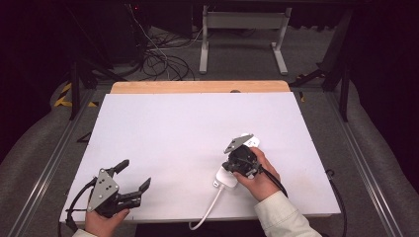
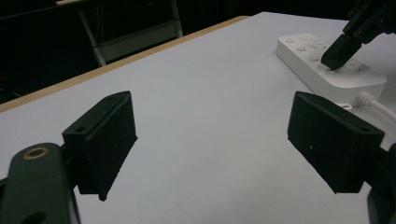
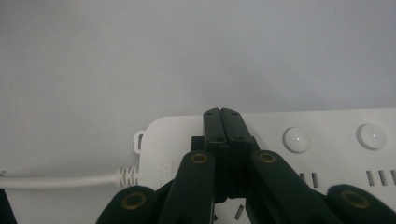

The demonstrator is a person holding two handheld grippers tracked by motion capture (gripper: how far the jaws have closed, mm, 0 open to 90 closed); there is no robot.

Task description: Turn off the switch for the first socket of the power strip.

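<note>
- Left gripper (image 1: pixel 134 176) held low at the near left corner of the flat white table (image 1: pixel 173 133) — black jaws spread wide, nothing between them.
- Right gripper (image 3: pixel 222 114) pressed tip-down, jaws closed together, on the white rectangular plastic power strip (image 1: pixel 225 177) — strip lying flat at right of centre, white cord (image 1: pixel 210 207) trailing off the near edge.

White table top (image 1: pixel 188 133), wooden strip along far edge. White power strip (image 1: pixel 226 177) flat at right-near area, cord (image 1: pixel 207 210) trailing off near edge.
</note>
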